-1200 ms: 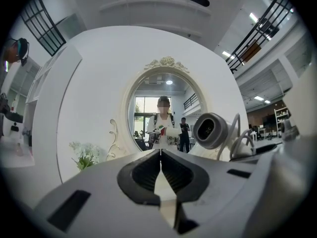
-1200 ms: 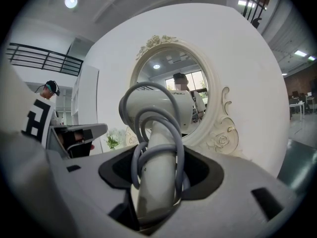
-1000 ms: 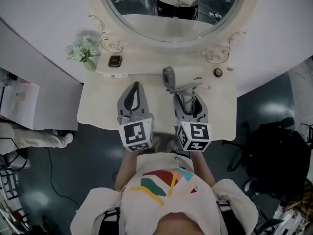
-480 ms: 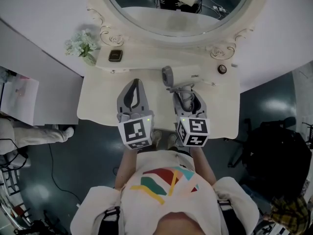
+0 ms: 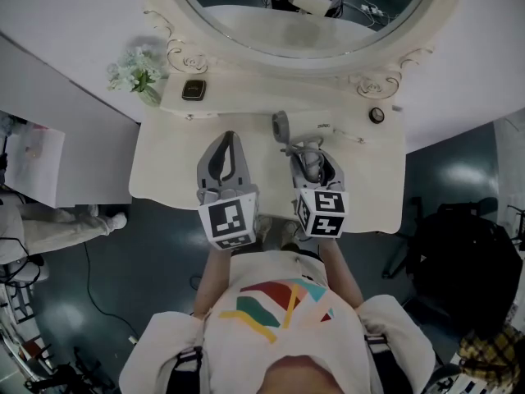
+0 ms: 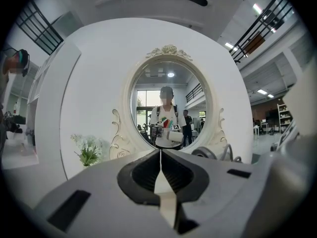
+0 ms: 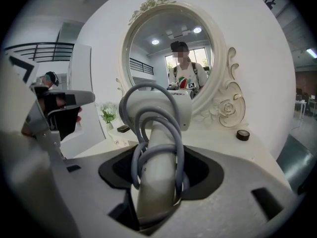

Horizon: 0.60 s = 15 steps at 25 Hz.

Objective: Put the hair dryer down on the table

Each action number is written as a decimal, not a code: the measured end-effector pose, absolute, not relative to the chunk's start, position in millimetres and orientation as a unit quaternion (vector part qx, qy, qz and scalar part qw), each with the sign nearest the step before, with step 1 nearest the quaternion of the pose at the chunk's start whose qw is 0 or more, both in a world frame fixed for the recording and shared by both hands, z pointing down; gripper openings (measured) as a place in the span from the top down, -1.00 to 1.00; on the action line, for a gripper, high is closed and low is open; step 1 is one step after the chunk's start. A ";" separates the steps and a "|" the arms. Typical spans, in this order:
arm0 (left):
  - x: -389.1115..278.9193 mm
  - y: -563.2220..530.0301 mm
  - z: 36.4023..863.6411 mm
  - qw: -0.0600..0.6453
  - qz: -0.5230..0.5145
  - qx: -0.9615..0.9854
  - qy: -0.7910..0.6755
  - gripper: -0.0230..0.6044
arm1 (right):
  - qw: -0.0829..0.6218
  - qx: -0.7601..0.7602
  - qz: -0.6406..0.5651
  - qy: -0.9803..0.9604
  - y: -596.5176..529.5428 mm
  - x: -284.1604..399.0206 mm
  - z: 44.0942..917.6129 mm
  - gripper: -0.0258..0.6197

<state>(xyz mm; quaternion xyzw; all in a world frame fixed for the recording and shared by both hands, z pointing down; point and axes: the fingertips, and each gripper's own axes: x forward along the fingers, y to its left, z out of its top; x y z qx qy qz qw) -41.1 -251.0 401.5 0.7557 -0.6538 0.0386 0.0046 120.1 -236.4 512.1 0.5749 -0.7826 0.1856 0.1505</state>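
1. The right tool grips the handle of the hair dryer, its jaws held wide by it. A grey cord is looped round the handle.
2. The dryer's head sits just ahead of the tool's tips, over the tabletop; I cannot tell whether it touches.
3. The left tool, just left of the right one, is closed and empty.
4. I judge the set-down unfinished. Next: rest the dryer on the tabletop, release it, and draw back clear of the cord.

Head view looks steeply down on the table; both gripper views face its shared mirror.
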 end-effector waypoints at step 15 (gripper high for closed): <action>-38.3 -255.6 404.0 0.002 0.044 0.756 -0.653 0.91 | 0.218 0.562 0.227 -0.765 -236.2 123.7 574.7 0.22</action>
